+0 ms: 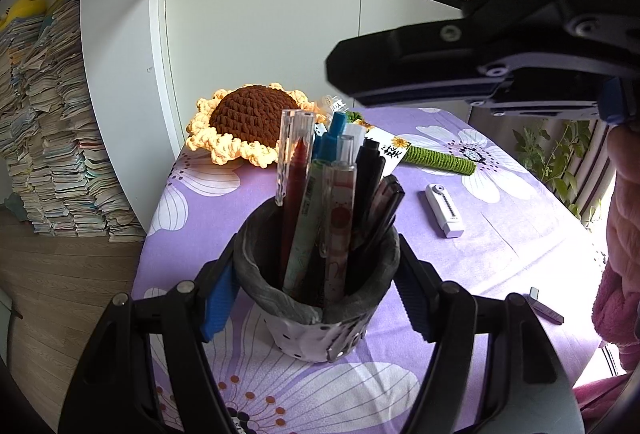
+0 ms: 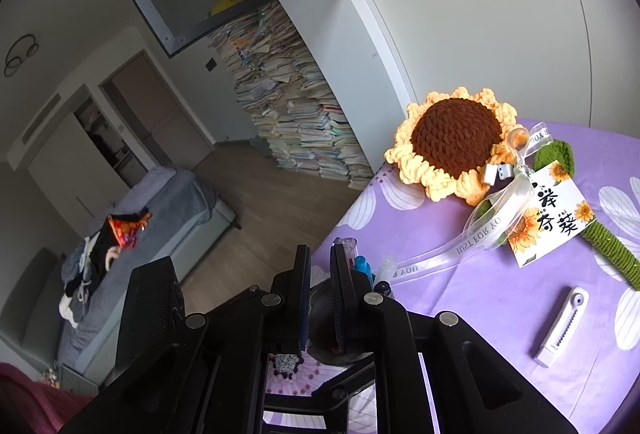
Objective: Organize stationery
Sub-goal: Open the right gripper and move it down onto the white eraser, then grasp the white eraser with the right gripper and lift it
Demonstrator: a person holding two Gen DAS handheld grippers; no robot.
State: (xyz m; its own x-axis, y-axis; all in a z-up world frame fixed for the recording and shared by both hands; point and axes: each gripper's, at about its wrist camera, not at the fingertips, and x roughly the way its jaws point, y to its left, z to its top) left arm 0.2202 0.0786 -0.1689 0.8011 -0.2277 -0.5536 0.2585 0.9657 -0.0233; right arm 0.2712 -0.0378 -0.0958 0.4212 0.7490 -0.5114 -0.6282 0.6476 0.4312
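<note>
A grey pen cup with a white dotted base stands on the purple flowered tablecloth. It holds several pens. My left gripper is shut on the cup, one blue pad on each side. My right gripper hovers above the cup with its jaws nearly together and nothing seen between them; it shows from the side in the left wrist view. Pen tips poke up beside its fingers. A white eraser case lies to the right, also in the right wrist view.
A crocheted sunflower with green stem, ribbon and card lies at the table's far side. A small grey item lies near the right edge. Stacked books stand left of the table by the cabinet.
</note>
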